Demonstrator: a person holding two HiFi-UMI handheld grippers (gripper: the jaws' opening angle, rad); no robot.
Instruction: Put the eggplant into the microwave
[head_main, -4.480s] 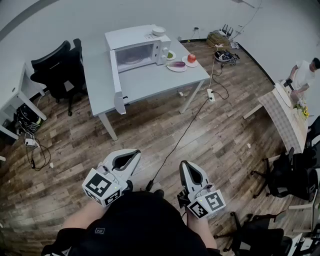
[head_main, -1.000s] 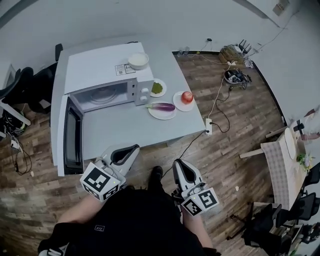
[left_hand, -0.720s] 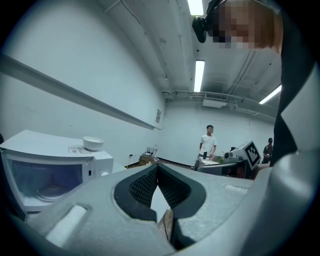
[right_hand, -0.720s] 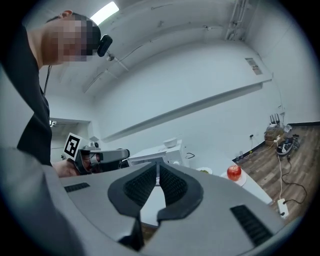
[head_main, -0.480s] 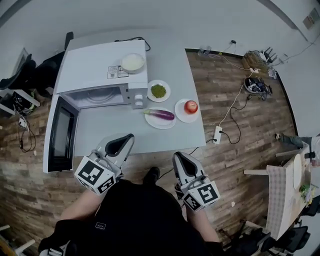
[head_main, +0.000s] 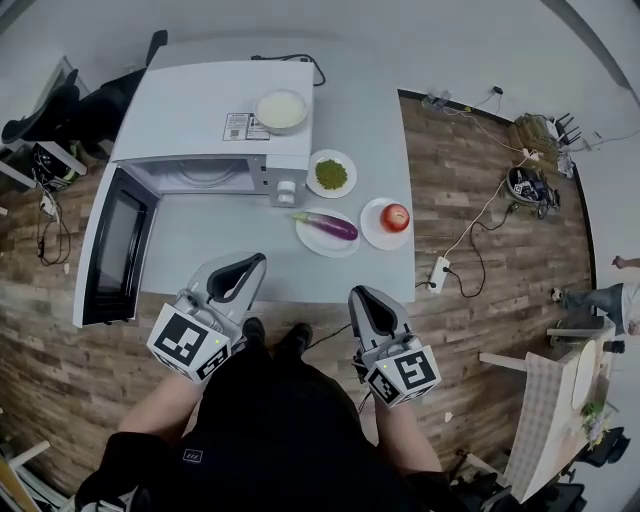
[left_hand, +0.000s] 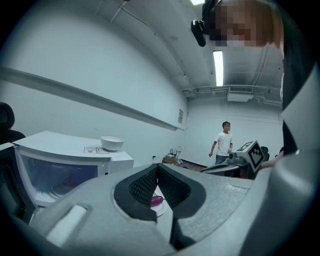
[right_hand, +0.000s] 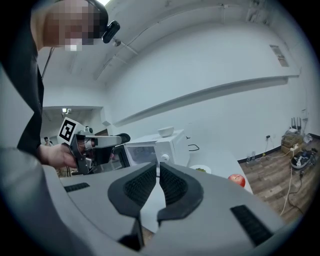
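Head view: pale grey rectangular desk (head_main: 200, 255), bearing white boxy microwave (head_main: 205, 110) with door swung open leftward. Grey left claw (head_main: 248, 262) and grey right claw (head_main: 362, 298) near front desk edge, both pinched fully closed, empty. Round white plate (head_main: 312, 241) right of microwave, carrying slim purple eggplant (head_main: 327, 225), lying well apart from both claws.

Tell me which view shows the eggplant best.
Head view: the whole eggplant lies unobstructed on its plate. The left gripper view shows only a purple sliver of it past the jaws. The right gripper view shows none of it that I can make out.
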